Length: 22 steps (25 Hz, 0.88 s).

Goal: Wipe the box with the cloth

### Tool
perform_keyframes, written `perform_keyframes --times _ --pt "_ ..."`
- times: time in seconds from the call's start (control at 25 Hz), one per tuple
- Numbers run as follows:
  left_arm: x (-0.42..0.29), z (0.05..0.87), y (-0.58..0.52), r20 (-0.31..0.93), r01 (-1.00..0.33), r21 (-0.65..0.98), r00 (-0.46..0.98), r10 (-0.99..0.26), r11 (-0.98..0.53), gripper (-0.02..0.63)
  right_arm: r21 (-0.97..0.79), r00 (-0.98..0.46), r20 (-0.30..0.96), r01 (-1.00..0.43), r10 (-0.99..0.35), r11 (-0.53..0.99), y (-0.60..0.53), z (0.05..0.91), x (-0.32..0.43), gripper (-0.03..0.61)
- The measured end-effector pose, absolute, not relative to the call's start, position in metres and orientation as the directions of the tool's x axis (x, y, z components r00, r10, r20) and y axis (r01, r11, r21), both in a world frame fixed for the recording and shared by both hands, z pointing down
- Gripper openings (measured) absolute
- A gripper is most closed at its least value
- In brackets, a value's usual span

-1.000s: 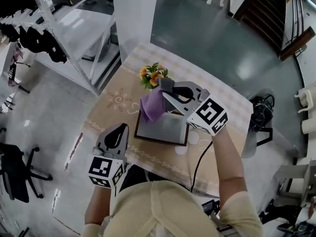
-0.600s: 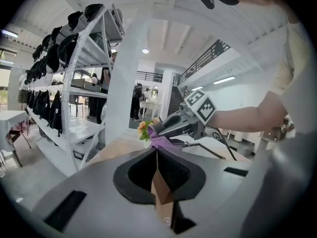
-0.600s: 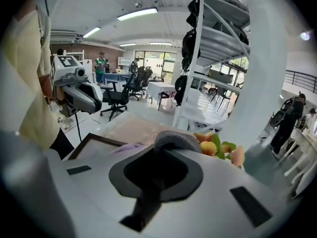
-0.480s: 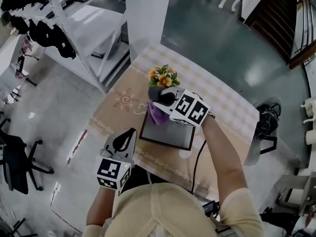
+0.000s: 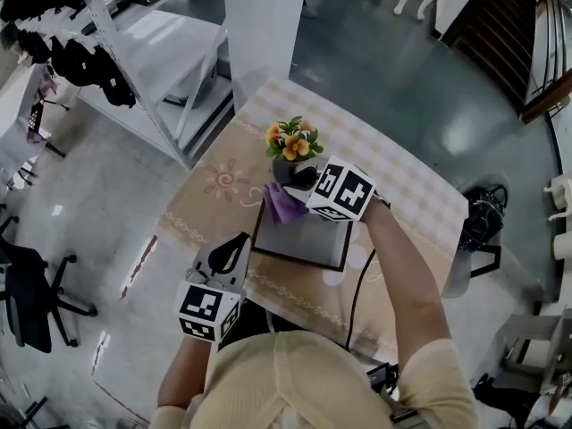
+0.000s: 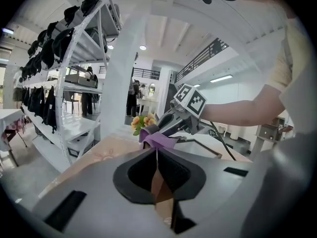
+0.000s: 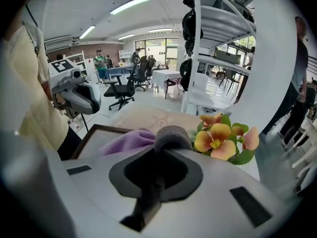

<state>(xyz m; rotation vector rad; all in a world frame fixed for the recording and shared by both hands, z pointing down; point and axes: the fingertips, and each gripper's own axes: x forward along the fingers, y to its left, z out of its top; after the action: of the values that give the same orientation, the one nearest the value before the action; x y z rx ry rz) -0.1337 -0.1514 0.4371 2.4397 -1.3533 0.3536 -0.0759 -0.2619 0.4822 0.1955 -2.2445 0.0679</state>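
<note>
The box [image 5: 308,239] is flat and grey with a dark brown rim, and it lies in the middle of the table. My right gripper [image 5: 290,184] is shut on the purple and grey cloth [image 5: 284,206] and holds it low at the box's far left corner. In the right gripper view the jaws [image 7: 166,150] pinch a grey fold, and the purple cloth [image 7: 130,140] spreads beyond them over the box [image 7: 94,135]. My left gripper [image 5: 234,242] is shut on nothing and hovers off the box's near left side. From the left gripper [image 6: 156,150] the cloth [image 6: 159,140] shows ahead.
A pot of orange flowers [image 5: 291,139] stands just behind the box, close to the right gripper. The table [image 5: 214,186] has a beige patterned cover. White shelving [image 5: 152,52] stands to the far left. A black cable [image 5: 357,298] runs off the near edge.
My right gripper has come down and left with the cloth, from above the box to its far left corner. The left gripper has barely moved.
</note>
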Motion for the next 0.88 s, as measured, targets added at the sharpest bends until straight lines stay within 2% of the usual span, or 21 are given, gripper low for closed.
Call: perform_keyframes --times 0.36,0.88 --pt "-0.129 0.438 -0.152 0.368 -0.845 0.159 0.531 -0.763 -0.511 0.024 0.045 -0.53 0.841 -0.135 -0.11 0.99 -0.255 0.497 -0.039 0.038" --pt "-0.106 0.437 -0.158 0.367 -0.798 0.156 0.593 -0.716 -0.581 0.025 0.078 -0.411 0.901 -0.166 -0.14 0.983 -0.246 0.498 0.025 0.038"
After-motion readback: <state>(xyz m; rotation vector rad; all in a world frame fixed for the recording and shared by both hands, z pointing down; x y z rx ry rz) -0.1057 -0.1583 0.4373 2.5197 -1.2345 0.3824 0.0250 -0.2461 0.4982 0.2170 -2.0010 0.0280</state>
